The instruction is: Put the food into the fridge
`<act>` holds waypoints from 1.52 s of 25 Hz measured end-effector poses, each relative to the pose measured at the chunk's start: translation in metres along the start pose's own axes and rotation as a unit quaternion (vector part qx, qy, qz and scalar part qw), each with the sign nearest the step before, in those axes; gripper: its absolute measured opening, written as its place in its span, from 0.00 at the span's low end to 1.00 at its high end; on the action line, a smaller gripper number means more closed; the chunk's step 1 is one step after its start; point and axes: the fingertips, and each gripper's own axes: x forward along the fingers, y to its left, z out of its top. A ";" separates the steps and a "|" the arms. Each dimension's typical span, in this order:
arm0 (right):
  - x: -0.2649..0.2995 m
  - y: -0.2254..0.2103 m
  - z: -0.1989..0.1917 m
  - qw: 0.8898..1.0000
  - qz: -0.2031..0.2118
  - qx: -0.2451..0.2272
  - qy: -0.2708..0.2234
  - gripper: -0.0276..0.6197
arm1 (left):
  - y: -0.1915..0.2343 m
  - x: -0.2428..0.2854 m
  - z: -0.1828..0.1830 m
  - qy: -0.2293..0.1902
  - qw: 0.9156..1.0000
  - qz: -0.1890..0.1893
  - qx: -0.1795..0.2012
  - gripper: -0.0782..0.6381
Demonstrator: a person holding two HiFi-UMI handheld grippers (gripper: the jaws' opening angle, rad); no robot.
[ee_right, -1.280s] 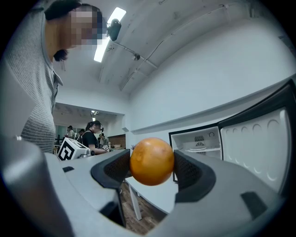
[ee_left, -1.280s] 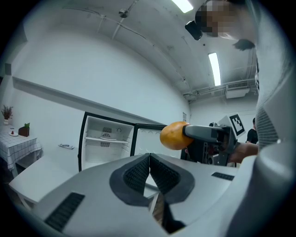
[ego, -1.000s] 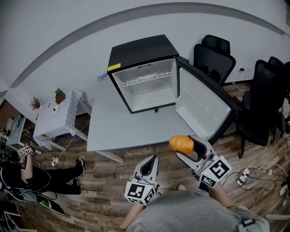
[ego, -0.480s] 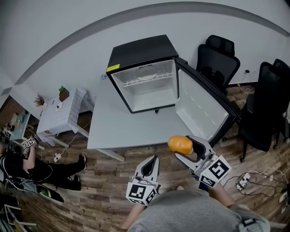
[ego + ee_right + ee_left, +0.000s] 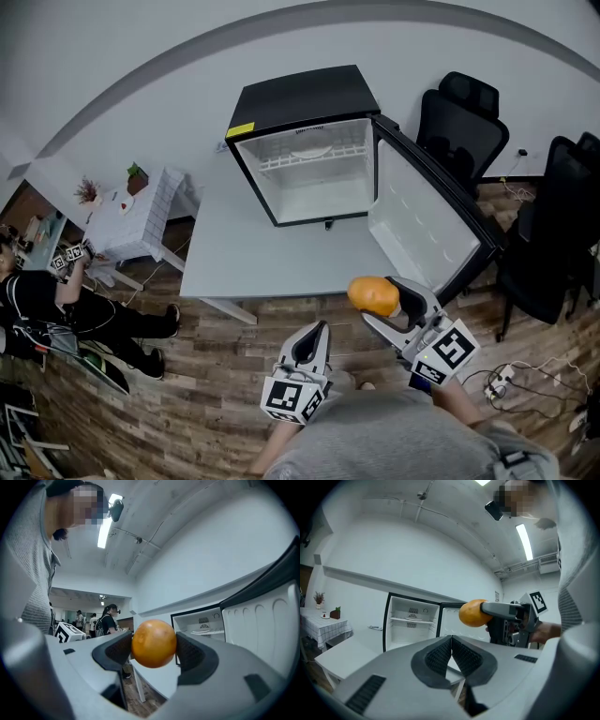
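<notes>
A small black fridge (image 5: 300, 94) stands on the far part of a grey table (image 5: 244, 258), its door (image 5: 422, 220) swung open to the right and its white inside bare. My right gripper (image 5: 386, 298) is shut on an orange (image 5: 374, 296) and holds it in the air by the table's near right corner, short of the fridge. The right gripper view shows the orange (image 5: 153, 643) squeezed between the pads, with the open fridge (image 5: 199, 623) behind. My left gripper (image 5: 316, 330) is lower, over the floor, shut with nothing in it; its pads (image 5: 440, 656) meet.
Black office chairs (image 5: 459, 117) stand right of the fridge door. A small checked table (image 5: 131, 230) with a plant sits at the left. A person (image 5: 56, 309) sits on the wooden floor at far left. Cables and a power strip (image 5: 497, 380) lie at the lower right.
The view has shifted slightly, so the fridge and table sit a little further right and up. Both grippers and the orange hold nearly the same place. The person at left has moved.
</notes>
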 end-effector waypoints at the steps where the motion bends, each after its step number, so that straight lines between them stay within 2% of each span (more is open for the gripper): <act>1: 0.003 -0.001 0.000 1.000 0.001 -0.001 0.001 0.48 | 0.002 0.002 0.001 -0.001 1.000 0.001 0.000 0.12; 8: 0.031 -0.015 0.000 1.000 -0.006 -0.004 -0.002 0.48 | 0.028 0.025 0.007 -0.005 1.000 -0.011 -0.004 0.12; 14: 0.068 -0.041 0.002 0.999 -0.031 -0.010 -0.007 0.48 | 0.064 0.063 0.019 -0.009 0.999 -0.040 0.004 0.12; 27: 0.146 -0.092 0.006 0.998 -0.054 -0.020 -0.005 0.48 | 0.141 0.129 0.043 -0.015 0.998 -0.057 0.001 0.12; 38: 0.207 -0.121 0.006 0.997 -0.077 -0.027 -0.005 0.48 | 0.196 0.160 0.056 -0.016 0.997 -0.075 0.003 0.12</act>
